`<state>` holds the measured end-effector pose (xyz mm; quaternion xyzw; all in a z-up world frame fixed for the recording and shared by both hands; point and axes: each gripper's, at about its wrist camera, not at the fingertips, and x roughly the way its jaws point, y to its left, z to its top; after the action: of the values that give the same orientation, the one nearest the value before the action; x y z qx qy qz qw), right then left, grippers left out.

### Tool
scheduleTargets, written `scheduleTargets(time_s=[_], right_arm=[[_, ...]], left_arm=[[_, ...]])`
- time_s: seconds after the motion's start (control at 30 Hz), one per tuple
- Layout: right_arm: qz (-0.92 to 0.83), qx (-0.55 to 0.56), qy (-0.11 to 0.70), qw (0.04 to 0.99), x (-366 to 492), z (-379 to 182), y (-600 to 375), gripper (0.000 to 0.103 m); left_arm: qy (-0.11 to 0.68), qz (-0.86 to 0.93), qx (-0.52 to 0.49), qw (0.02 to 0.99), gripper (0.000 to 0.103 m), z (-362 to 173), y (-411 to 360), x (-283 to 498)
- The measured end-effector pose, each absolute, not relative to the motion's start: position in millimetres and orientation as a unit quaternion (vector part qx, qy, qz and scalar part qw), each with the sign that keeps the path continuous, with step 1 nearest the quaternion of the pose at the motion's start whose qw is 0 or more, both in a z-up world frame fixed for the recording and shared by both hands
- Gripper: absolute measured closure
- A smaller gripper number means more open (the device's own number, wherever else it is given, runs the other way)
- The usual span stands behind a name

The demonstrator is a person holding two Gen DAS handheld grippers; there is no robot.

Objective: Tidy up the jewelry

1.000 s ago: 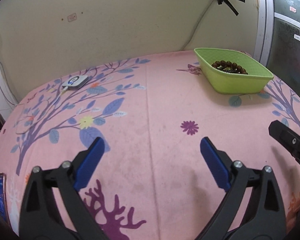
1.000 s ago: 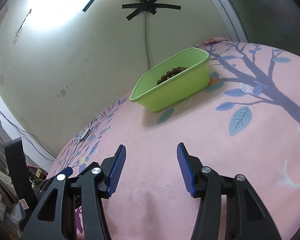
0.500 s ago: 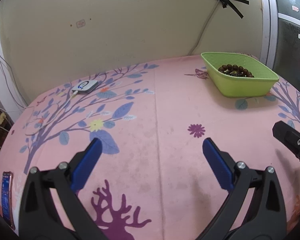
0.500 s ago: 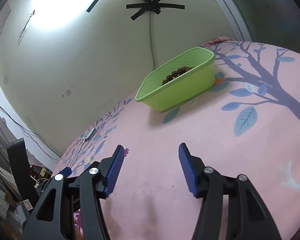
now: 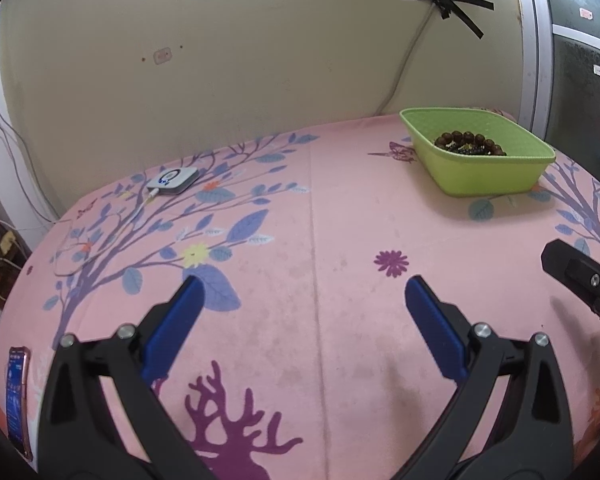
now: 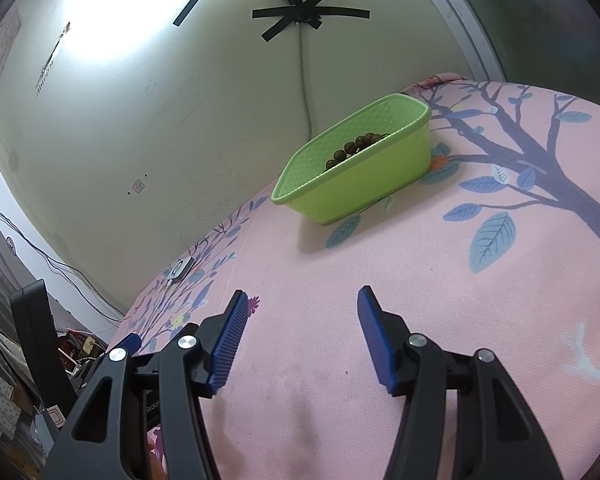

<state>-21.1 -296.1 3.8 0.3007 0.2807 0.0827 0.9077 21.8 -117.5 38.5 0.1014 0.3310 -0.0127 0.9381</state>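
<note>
Pink floral cloth (image 5: pixel 312 216) covers the work surface, with a lime-green basket (image 5: pixel 484 176) standing at its far right, close to the wall. A bracelet of dark brown beads (image 5: pixel 470 142) lies inside the basket, against the near wall of it; other small items beneath the beads are too dim to identify. Left gripper (image 5: pixel 300 304) — jaws spread wide, blue pads well apart, nothing between them, only bare cloth below. Right gripper (image 6: pixel 300 316) — jaws parted to a moderate gap, likewise empty, poised above the cloth and well short of the basket (image 6: pixel 360 184). A small white device (image 5: pixel 173 181) with a cable sits at the far left of the cloth, and a phone (image 5: pixel 18 396) lies at the near left edge.
</note>
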Motion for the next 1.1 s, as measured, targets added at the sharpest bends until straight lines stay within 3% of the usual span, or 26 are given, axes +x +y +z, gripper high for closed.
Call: scheduleTargets(time_s=[1.1], right_arm=[[0.083, 0.301, 0.284, 0.907, -19.8, 3.8, -296.2, 0.071]], left_arm=[[0.329, -0.027, 0.086, 0.94, 0.006, 40.0, -116.5, 18.8]])
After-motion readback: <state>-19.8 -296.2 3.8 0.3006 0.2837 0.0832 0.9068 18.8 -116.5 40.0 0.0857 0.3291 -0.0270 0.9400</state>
